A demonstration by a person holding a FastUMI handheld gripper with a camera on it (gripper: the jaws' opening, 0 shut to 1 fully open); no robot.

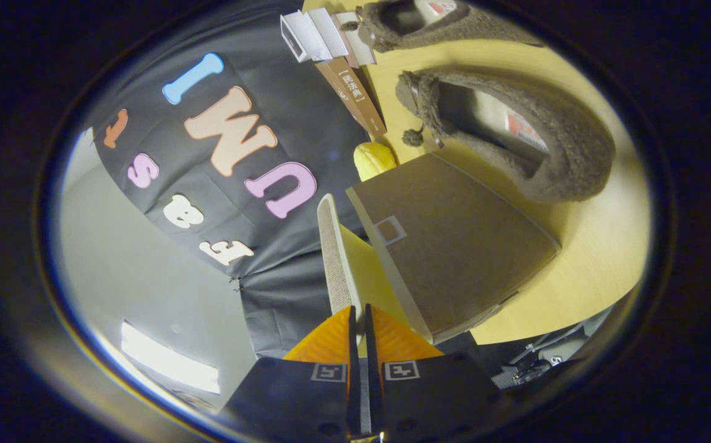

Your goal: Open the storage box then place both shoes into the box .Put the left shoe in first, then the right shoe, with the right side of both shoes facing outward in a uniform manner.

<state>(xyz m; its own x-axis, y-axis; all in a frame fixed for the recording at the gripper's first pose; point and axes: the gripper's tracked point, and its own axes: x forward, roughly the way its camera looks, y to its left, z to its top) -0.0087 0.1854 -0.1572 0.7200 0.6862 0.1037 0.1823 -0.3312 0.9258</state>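
Note:
The storage box (454, 246) is brown fabric with a small label frame on its side and rests on the wooden table (583, 277). Its lid (336, 252) is lifted away from the box, so a yellowish gap shows between the two. My gripper (360, 312) is shut on the lid's near edge, and that thin edge runs between the fingers. Two fuzzy brown shoes lie beyond the box. The closer shoe (534, 147) is right behind the box with its opening toward me. The other shoe (435, 24) lies farther back.
A yellow object (374, 160) sits at the far corner of the box. A brown book (352, 92) and white boxes (325, 34) stand against the black cloth wall beside the shoes. The table's edge runs just past the box's near end.

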